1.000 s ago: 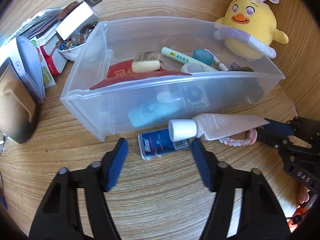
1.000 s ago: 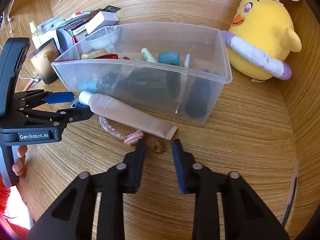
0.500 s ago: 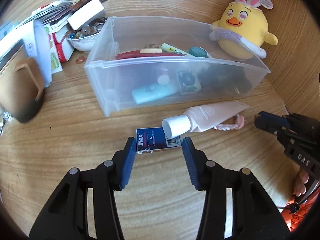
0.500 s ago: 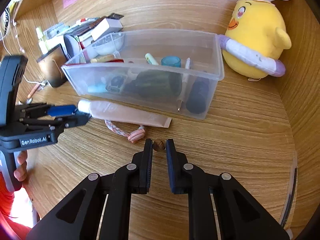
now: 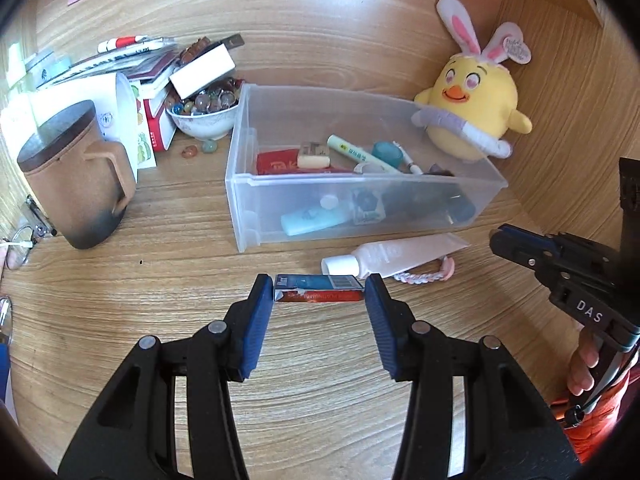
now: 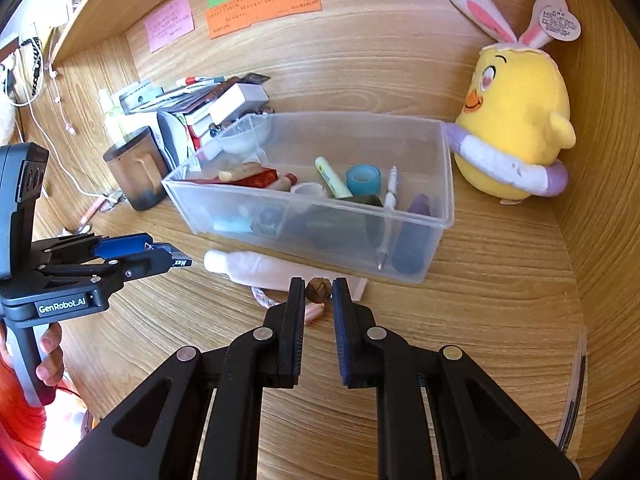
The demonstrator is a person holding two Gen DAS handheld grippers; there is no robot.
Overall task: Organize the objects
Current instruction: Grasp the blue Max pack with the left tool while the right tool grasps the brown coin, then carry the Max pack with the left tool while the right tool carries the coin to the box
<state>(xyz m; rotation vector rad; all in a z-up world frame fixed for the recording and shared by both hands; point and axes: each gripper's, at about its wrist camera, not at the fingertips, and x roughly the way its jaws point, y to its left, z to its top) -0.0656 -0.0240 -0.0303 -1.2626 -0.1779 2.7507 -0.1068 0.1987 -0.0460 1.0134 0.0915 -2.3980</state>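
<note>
Your left gripper (image 5: 319, 294) had just closed on the flat blue-and-red box (image 5: 318, 288) and lifted it off the desk (image 5: 180, 264), clear of the white-capped soft tube (image 5: 400, 254). Your right gripper (image 6: 318, 289), nearly closed, pinched the small brown knobbly nut (image 6: 318, 289) and raised it too. Both looked ready for the clear plastic bin (image 6: 446, 184) just behind.

- The left wrist camera looked forward and down along its fingers (image 5: 256, 320), from close above the desk (image 5: 160, 280), toward the bin (image 5: 360, 184).
- The right wrist camera looked the same way from the other side, near the bin (image 6: 320, 216).
- Both views shared the bin, the tube (image 5: 400, 254) (image 6: 264, 270) and the chick (image 5: 476, 108) (image 6: 520, 120).
</note>
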